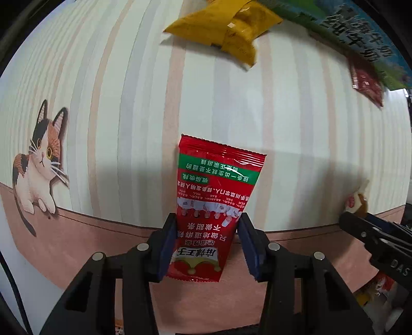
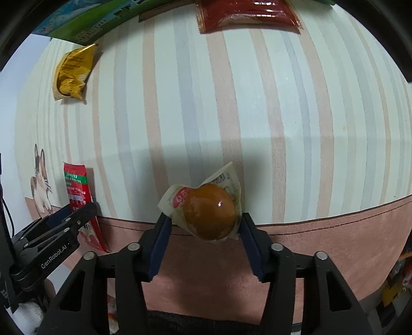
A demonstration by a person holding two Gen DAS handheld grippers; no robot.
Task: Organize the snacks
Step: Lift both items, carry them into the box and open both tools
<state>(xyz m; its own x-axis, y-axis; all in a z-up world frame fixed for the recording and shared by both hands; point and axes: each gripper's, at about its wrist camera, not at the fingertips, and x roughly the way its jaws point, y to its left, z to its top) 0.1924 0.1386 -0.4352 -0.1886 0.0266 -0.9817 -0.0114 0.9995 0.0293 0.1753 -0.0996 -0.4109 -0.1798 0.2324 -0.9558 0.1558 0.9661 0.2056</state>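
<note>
Red foil snack sachet with green band [image 1: 216, 206] pinched upright between left tongs [image 1: 207, 242], above the pink edge of the striped cat-print bench mat [image 1: 296, 123]. Clear-wrapped brown braised egg [image 2: 209, 215] clamped in right tongs [image 2: 203, 232], alongside. Yellow foil packet [image 2: 72, 73] and dark red pouch [image 2: 247, 15] lie far back on mat.

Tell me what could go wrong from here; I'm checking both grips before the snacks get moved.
1. The left gripper pinches the red sachet only near its lower end; most of the thin pack stands free and could flop or slide out.
2. The right gripper squeezes a round brown egg in a clear wrapper; the glossy film may slip, or pressure may crush it.
3. Both grippers sit close together, so a sideways move could knock them.
</note>
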